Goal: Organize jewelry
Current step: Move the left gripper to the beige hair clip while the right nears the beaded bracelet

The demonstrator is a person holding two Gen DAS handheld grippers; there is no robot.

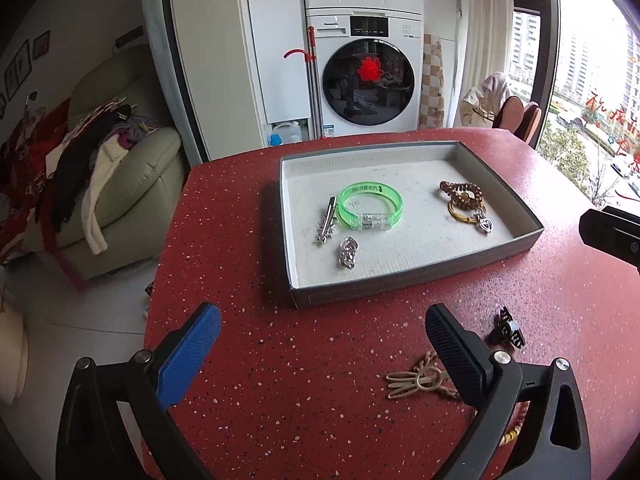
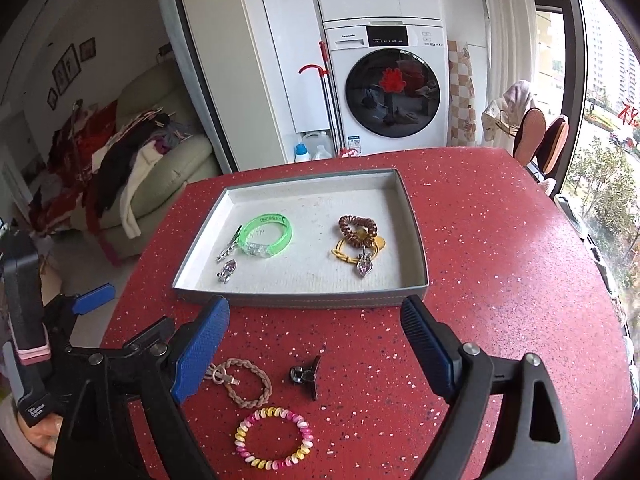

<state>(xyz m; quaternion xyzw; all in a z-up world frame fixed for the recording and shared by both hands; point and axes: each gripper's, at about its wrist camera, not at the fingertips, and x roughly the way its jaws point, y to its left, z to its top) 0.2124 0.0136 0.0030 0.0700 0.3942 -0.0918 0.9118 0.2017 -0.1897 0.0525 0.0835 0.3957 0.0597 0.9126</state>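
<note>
A grey shallow tray (image 1: 412, 280) (image 2: 304, 300) sits on the red speckled table. Inside lie a green bangle (image 1: 370, 206) (image 2: 268, 234), a silver hair clip (image 1: 327, 220), a silver charm (image 1: 348, 254) (image 2: 227, 272), and a brown coil tie with a yellow band and heart pendant (image 1: 464, 200) (image 2: 358, 236). Loose on the table in front are a beige braided tie (image 1: 416, 380) (image 2: 244, 384), a small black claw clip (image 1: 506, 328) (image 2: 306, 374) and a pink-yellow coil tie (image 2: 274, 438). My left gripper (image 1: 322, 356) is open and empty. My right gripper (image 2: 316, 344) is open above the loose pieces.
The table's left edge (image 1: 160, 280) drops to the floor. A sofa piled with clothes (image 1: 100, 184) stands to the left, with a washing machine (image 1: 368, 80) beyond the table. A window runs along the right side. The left gripper (image 2: 92, 300) shows at the right wrist view's left edge.
</note>
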